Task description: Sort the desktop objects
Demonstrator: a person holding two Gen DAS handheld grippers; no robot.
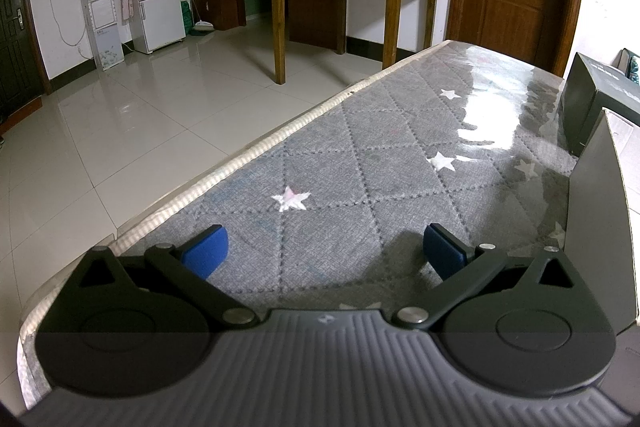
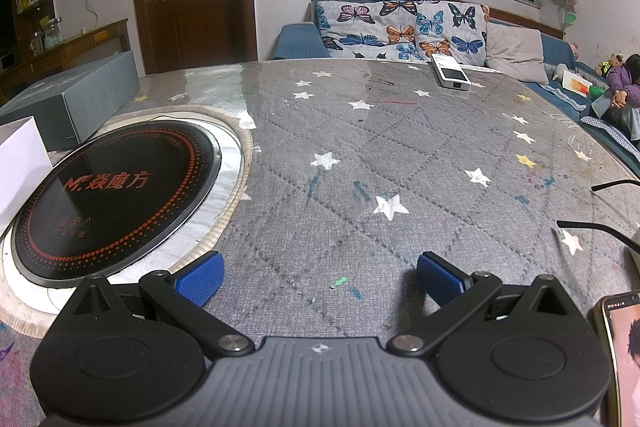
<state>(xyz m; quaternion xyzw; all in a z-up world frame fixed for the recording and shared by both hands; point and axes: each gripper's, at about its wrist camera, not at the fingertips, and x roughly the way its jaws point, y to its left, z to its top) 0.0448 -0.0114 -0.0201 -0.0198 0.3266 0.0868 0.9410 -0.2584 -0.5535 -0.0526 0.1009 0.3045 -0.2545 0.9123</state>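
Left gripper (image 1: pixel 324 251) low over quilted table (image 1: pixel 360 163), fingers apart, right gripper (image 2: pixel 320 277) likewise, empty

A table (image 2: pixel 360 155) covered by a grey quilted star-print cloth under clear plastic carries a round black induction cooktop (image 2: pixel 116 195) set into its top, a dark box (image 2: pixel 76 99), a white box (image 2: pixel 20 163), a white device (image 2: pixel 452 73), a phone (image 2: pixel 622 347) and glasses (image 2: pixel 612 223).

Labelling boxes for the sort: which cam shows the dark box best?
Right wrist view: the dark box shows its long side and top, beside the round cooktop. Left wrist view catches only one end of it at the right edge, partly behind a pale box.
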